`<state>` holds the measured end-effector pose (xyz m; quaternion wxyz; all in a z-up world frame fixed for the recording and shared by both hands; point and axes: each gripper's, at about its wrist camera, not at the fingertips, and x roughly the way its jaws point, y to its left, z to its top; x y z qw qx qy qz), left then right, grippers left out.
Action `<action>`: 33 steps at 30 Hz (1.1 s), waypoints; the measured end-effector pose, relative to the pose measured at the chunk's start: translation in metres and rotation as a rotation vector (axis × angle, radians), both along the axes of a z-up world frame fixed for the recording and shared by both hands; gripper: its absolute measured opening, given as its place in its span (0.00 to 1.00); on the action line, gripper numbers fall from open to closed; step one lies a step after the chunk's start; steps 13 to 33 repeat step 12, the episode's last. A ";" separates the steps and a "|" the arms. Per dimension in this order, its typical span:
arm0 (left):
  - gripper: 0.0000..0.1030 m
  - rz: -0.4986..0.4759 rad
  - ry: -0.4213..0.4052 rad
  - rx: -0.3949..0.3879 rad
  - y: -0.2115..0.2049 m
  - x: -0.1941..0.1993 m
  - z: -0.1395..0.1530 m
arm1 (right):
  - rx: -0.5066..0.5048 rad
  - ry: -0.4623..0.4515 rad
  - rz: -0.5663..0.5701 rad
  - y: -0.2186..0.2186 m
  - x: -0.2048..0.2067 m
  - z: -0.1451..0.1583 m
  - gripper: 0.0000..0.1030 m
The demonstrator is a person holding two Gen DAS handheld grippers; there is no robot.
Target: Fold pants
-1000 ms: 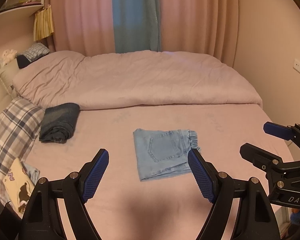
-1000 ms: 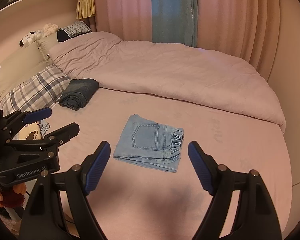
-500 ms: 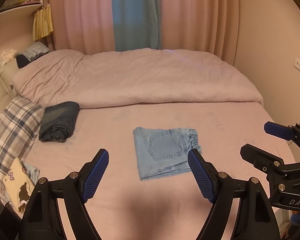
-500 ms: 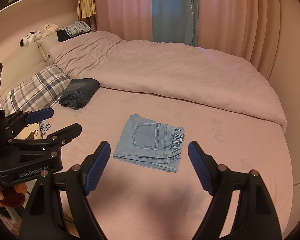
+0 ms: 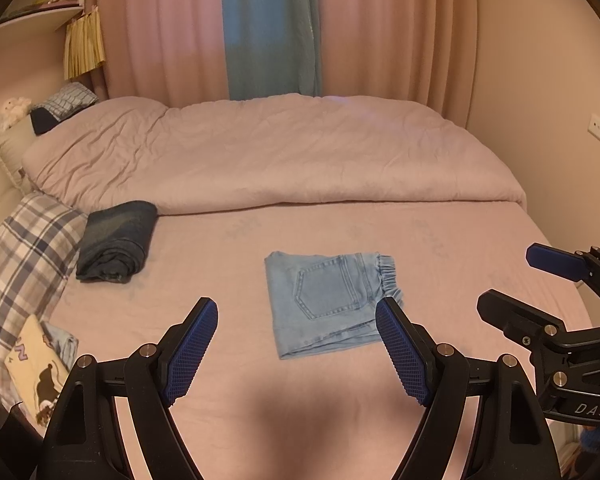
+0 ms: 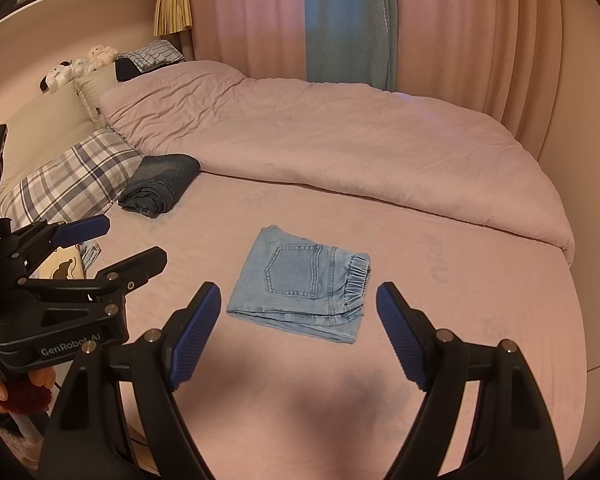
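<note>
Light blue denim pants point(image 5: 328, 300) lie folded into a compact rectangle on the pink bed sheet point(image 5: 300, 408), back pocket up, elastic waistband to the right. They also show in the right wrist view point(image 6: 300, 280). My left gripper point(image 5: 296, 352) is open and empty, held back from the pants, above the sheet. My right gripper point(image 6: 298, 336) is open and empty, also short of the pants. Each gripper shows in the other's view: the right one point(image 5: 524, 280) at the right edge, the left one point(image 6: 128, 240) at the left.
A folded dark denim garment point(image 5: 116, 240) lies at the left by a plaid pillow point(image 5: 16, 264). A pink duvet point(image 5: 260, 156) covers the far half of the bed. Pink and blue curtains point(image 5: 268, 28) hang behind. A printed cloth point(image 5: 36, 368) lies at the near left edge.
Almost nothing: both grippers stay open and away from the folded pants, with only a slight drift of the views.
</note>
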<state>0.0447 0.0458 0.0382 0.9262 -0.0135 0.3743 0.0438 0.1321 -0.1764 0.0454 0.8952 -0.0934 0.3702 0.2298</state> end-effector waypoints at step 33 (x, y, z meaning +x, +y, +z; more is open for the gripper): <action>0.79 -0.001 0.006 -0.004 0.006 -0.001 -0.005 | -0.002 0.002 0.002 0.001 0.001 -0.001 0.79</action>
